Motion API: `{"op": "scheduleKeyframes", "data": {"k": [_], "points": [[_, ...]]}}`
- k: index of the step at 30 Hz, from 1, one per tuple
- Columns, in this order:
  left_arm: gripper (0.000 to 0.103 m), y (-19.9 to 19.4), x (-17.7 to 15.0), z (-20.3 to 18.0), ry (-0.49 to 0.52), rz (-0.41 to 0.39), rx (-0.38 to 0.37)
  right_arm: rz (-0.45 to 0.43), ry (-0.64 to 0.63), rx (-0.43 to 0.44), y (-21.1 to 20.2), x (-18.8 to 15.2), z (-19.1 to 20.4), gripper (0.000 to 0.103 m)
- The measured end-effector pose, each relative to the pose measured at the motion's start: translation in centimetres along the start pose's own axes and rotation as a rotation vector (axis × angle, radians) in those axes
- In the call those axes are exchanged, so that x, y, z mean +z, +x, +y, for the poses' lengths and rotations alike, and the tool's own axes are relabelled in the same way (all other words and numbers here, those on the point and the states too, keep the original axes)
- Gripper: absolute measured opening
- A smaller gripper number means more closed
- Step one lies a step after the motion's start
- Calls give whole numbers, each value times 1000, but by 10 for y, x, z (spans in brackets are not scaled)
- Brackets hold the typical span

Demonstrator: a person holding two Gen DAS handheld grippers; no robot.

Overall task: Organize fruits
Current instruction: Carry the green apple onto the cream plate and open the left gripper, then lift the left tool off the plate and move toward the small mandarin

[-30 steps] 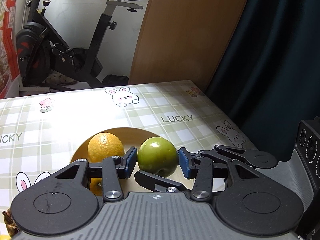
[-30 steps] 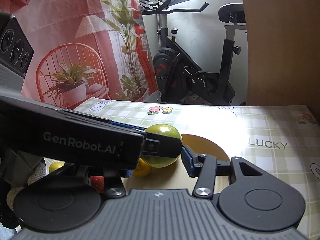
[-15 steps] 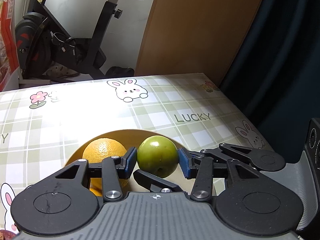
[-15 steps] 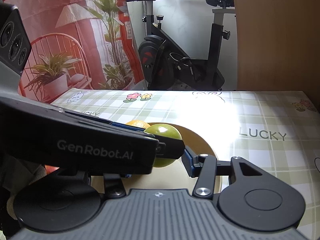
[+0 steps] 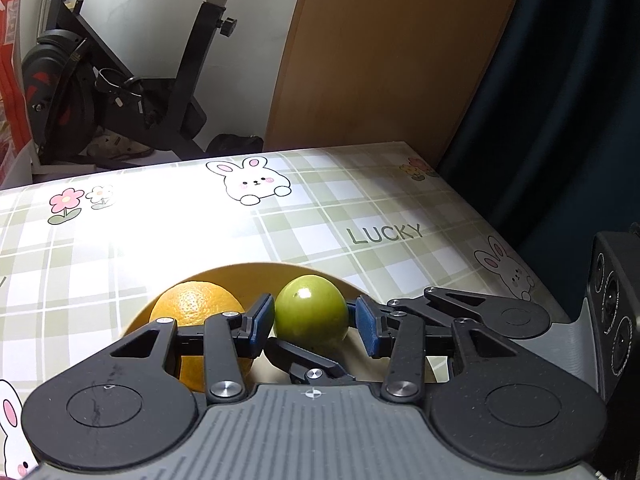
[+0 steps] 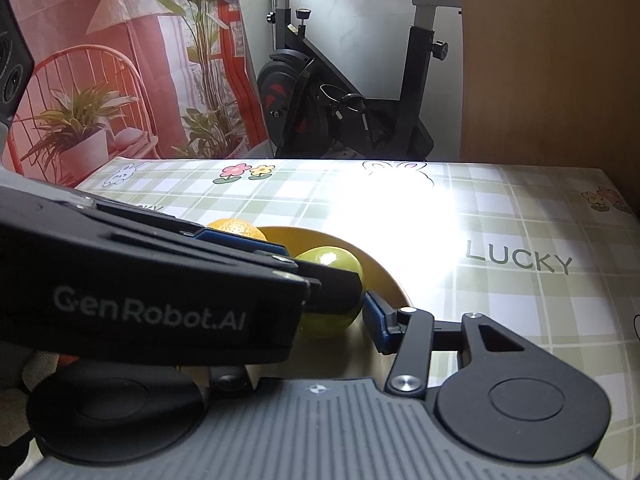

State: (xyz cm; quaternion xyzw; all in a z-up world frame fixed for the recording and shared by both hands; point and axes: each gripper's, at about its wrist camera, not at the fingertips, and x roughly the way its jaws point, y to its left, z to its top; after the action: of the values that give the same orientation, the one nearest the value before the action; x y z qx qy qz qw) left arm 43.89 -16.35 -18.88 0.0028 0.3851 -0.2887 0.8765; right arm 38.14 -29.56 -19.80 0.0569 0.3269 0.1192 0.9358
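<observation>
A green fruit (image 5: 311, 308) sits between the blue pads of my left gripper (image 5: 313, 313), low over a yellow plate (image 5: 248, 270). The left pad touches it, and a thin dark sliver shows at the right pad. An orange (image 5: 192, 304) lies in the plate just left of it, partly behind my left finger. My right gripper (image 6: 316, 304) comes in beside and under the left one. Its fingers (image 5: 472, 304) flank the same green fruit (image 6: 334, 266). Its right pad (image 6: 376, 320) stands close against the fruit. The left gripper's black housing (image 6: 152, 312) hides its other finger.
The plate (image 6: 304, 240) and the orange (image 6: 236, 227) rest on a checked tablecloth (image 5: 200, 232) with rabbits and the word LUCKY. The table's right edge borders a dark curtain (image 5: 560, 100). An exercise bike (image 6: 352, 92) and a wooden panel (image 5: 392, 52) stand beyond the far edge.
Both grippers have come down and forward over the plate with the green fruit between them. The fruit now looks smaller and sits lower, near the plate's surface.
</observation>
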Motion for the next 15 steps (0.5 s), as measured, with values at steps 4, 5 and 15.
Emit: {"op": "scheduleKeyframes", "data": {"k": [4, 5, 15], "points": [[47, -3, 0, 1, -8, 4, 5, -1, -15, -13, 2, 1, 3, 51], [47, -4, 0, 1, -11, 4, 8, 1, -16, -16, 3, 1, 4, 51], [49, -33, -2, 3, -47, -24, 21, -4, -19, -37, -17, 6, 12, 61]]}}
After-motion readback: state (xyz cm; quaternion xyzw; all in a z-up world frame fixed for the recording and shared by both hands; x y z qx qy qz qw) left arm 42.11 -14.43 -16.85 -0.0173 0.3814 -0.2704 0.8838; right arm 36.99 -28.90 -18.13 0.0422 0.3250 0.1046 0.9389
